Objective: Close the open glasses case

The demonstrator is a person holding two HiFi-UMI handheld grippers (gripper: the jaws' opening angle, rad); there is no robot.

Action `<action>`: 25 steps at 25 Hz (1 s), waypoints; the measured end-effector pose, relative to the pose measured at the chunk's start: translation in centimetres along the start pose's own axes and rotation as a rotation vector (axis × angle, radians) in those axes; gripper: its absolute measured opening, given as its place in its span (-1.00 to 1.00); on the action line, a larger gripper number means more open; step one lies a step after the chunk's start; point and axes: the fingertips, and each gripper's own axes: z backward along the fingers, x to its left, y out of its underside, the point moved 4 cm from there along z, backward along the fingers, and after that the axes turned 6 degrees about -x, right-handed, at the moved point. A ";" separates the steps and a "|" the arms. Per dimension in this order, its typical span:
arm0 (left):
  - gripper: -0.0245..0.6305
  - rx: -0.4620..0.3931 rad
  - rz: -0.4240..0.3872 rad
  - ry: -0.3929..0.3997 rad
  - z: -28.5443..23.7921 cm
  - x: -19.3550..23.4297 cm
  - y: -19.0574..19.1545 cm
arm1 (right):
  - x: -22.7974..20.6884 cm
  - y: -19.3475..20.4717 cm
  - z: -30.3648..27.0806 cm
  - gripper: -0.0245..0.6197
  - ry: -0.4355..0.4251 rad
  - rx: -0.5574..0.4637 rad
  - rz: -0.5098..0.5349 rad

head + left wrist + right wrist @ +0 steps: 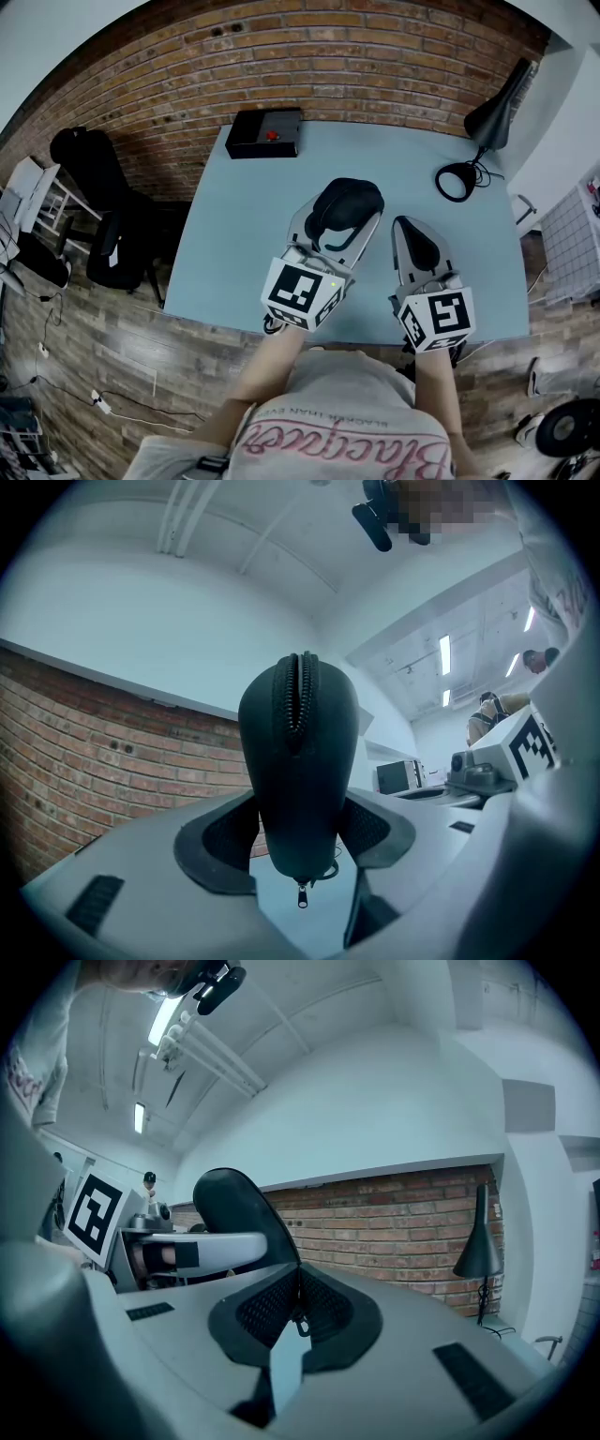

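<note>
We're over a pale blue table (pixel 234 244) now: a black box (pixel 265 133) sits at its far-left corner, a black desk lamp (pixel 497 112) at far right.

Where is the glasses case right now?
Head view, centre: the glasses case is clamped in the left tongs over the table, left of the right tongs.

Black, rounded glasses case (pixel 347 203) with a zip around its edge stands clamped on both flanks between the jaws of the left gripper (pixel 300 832), its zip seam apparently run shut, though this angle cannot confirm it, and its small pull tab (pixel 302 893) hanging beneath.
</note>
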 end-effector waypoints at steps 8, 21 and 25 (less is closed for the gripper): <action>-0.13 -0.052 0.251 -0.008 0.1 1.0 -0.3 | -0.3 -0.5 0.4 -0.86 0.016 -0.010 0.007; -0.14 -0.128 0.740 -0.025 0.3 3.5 -0.8 | 0.4 0.4 0.4 -0.86 -0.026 0.044 -0.036; -0.14 -0.121 0.781 -0.019 0.2 3.6 -0.6 | 1.6 1.0 0.1 -0.86 -0.075 0.080 -0.047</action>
